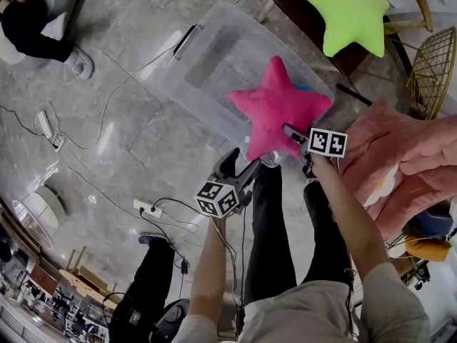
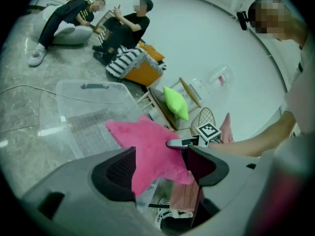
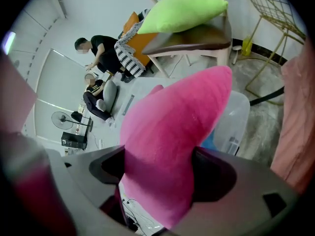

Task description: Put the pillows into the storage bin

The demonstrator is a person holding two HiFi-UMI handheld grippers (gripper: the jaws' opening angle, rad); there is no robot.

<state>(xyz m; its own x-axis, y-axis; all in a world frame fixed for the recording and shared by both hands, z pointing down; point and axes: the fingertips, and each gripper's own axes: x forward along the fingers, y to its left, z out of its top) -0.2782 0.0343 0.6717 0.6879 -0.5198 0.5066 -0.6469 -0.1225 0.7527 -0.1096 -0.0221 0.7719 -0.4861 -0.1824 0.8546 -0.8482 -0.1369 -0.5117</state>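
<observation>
Though clear, bin (image 1: 208, 57) corner behind pink pillow (image 1: 275, 107).

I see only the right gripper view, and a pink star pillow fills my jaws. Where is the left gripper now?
Observer: The left gripper is shut on a lower point of the same pink star pillow.
Operator: Is the pillow over the storage bin?
Observer: Yes. In the head view it hangs over the end of the storage bin nearest the person.
Operator: Is there room inside?
Observer: The part the pillow does not cover shows nothing inside.
</observation>
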